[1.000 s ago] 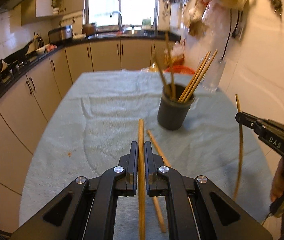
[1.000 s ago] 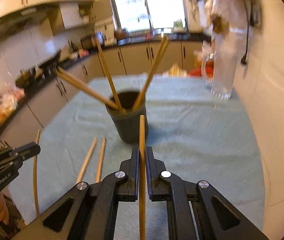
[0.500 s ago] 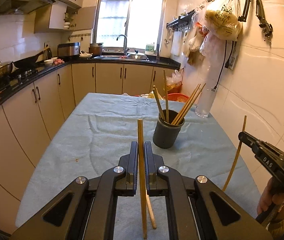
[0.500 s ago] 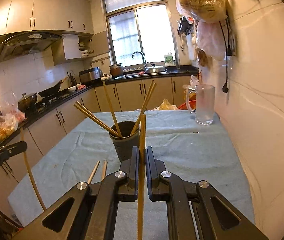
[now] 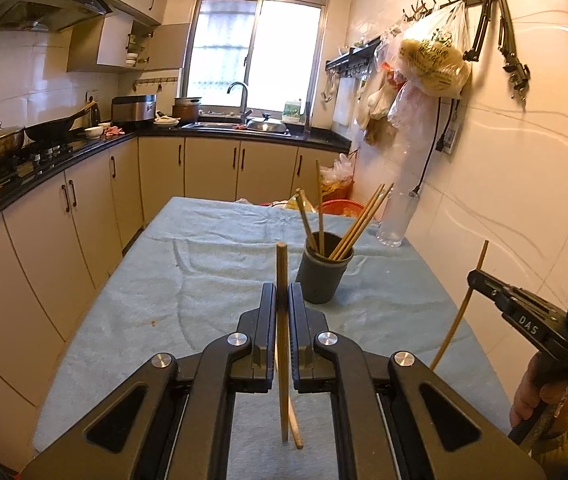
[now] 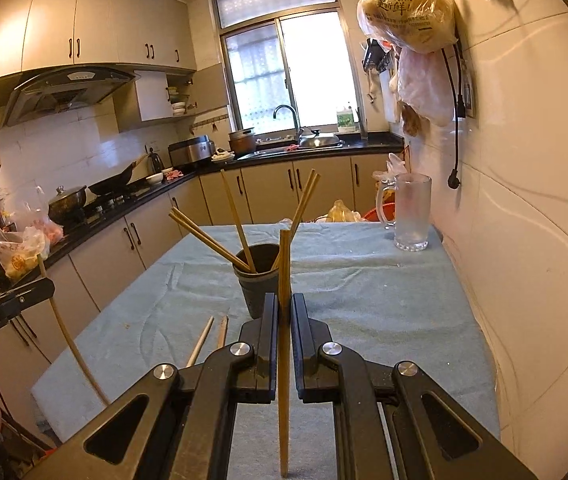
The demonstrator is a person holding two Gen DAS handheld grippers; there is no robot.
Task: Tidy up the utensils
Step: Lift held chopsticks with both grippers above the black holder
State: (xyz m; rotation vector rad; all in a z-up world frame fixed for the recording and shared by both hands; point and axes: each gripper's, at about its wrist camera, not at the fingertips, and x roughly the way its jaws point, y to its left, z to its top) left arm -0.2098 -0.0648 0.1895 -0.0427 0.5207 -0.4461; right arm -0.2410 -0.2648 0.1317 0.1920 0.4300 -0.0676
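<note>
Both wrist cameras are riding just behind their claws, looking down the desk toward the window. The left one is sitting leftward, catching the right claw at its right edge; the right one is catching the left claw. Both are sharing the dark chopstick cup and frosted mug.

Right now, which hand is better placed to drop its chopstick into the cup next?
Probably the right. Its gripper holds a chopstick upright with the cup just ahead of its jaws. The left gripper also grips a chopstick, but the cup sits farther ahead, off to its right.
</note>
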